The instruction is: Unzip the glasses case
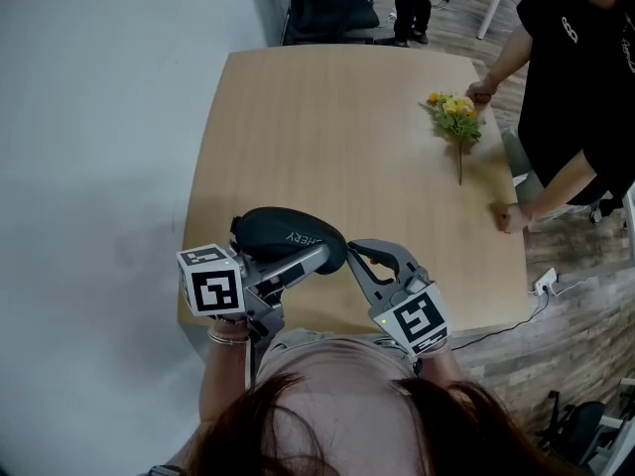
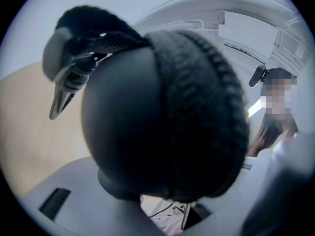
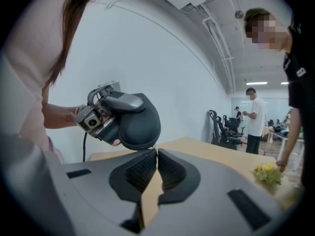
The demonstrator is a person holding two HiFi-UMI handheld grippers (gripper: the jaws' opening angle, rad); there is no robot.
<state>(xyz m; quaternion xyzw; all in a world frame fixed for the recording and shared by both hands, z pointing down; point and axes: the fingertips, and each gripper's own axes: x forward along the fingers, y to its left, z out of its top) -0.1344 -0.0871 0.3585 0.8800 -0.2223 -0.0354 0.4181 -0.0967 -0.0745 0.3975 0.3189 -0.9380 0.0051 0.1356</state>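
A black oval glasses case [image 1: 286,234] is held above the near edge of the table, with my left gripper [image 1: 316,258] shut on its sides. In the left gripper view the case [image 2: 147,127] fills the picture; its zipper band [image 2: 206,102] runs over the top, and the metal zipper pull [image 2: 63,91] hangs at the upper left. My right gripper [image 1: 353,252] is shut with nothing between its pads, its tips just right of the case's end. Seen from the right gripper view, the closed tips [image 3: 156,154] sit just below the case [image 3: 140,127].
The wooden table [image 1: 327,137] carries a small bunch of yellow flowers [image 1: 456,115] at the far right. A person in black [image 1: 580,77] stands at the right edge with both hands on the table. Office chairs [image 1: 322,3] stand beyond the far edge.
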